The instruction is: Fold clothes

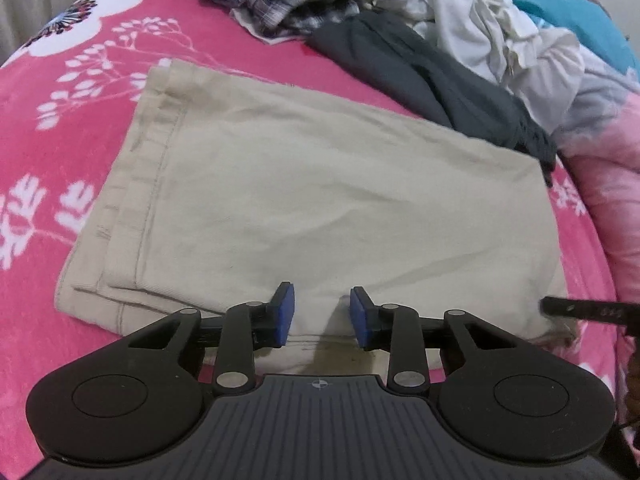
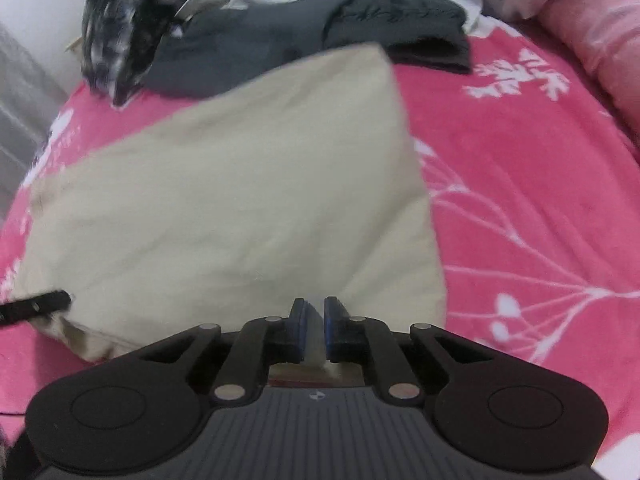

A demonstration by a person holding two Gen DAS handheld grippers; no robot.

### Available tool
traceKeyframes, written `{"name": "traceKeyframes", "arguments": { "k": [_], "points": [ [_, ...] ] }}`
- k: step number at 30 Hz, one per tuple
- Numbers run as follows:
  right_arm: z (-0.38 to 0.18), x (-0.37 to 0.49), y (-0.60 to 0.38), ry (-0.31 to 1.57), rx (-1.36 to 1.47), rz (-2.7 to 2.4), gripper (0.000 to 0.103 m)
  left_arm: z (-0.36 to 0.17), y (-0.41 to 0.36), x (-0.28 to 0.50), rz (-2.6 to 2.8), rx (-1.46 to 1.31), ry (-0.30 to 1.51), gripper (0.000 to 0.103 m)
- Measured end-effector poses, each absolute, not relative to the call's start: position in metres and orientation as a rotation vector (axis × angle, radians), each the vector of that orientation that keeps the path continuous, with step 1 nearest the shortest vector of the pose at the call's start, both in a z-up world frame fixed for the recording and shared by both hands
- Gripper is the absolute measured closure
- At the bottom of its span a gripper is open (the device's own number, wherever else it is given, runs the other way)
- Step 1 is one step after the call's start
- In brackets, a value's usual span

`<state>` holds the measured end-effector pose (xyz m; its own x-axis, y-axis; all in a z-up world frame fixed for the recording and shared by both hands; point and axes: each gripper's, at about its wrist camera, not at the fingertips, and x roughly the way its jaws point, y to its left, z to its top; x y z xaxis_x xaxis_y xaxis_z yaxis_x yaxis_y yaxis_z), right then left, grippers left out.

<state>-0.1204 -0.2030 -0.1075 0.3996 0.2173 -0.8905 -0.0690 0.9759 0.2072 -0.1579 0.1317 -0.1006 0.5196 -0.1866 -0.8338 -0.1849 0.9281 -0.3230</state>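
Beige trousers (image 1: 320,200) in right gripper's (image 2: 315,328) pinch, left gripper (image 1: 322,316) spread over them.

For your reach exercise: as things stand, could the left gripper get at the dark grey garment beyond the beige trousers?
Probably yes. The left gripper is open over the beige trousers' near edge, and the dark grey garment lies uncovered beyond them, nothing standing between.

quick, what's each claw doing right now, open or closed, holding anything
Left claw: open, over the near edge of the beige trousers, gripping nothing.
Right claw: nearly closed on a fold of the beige trousers' near edge.
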Motion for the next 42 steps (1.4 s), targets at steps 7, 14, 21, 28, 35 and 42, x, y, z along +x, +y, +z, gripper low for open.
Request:
{"name": "traceKeyframes", "arguments": {
  "k": [7, 14, 21, 28, 35, 42],
  "points": [
    [-0.093, -0.110, -0.223, 1.111, 0.184, 0.106, 0.090, -0.100, 0.150, -0.154, 0.099, -0.398, 0.998, 0.071],
    [-0.079, -0.087, -0.229, 1.045, 0.208, 0.076, 0.090, -0.082, 0.162, -0.144, 0.093, -0.450, 0.929, 0.068],
    [-0.076, -0.033, -0.203, 0.935, 0.200, 0.126, 0.090, -0.092, 0.159, -0.092, 0.130, -0.363, 0.907, 0.068],
    [-0.107, -0.004, -0.200, 0.951, 0.173, 0.097, 0.093, -0.100, 0.163, -0.073, 0.139, -0.345, 0.906, 0.067],
    [-0.086, -0.008, -0.202, 0.896, 0.274, 0.152, 0.091, -0.106, 0.162, -0.057, 0.146, -0.345, 0.891, 0.063],
    [-0.076, -0.009, -0.192, 0.899, 0.345, 0.199, 0.087, -0.094, 0.164, -0.067, 0.159, -0.399, 0.842, 0.063]
  ]
}}
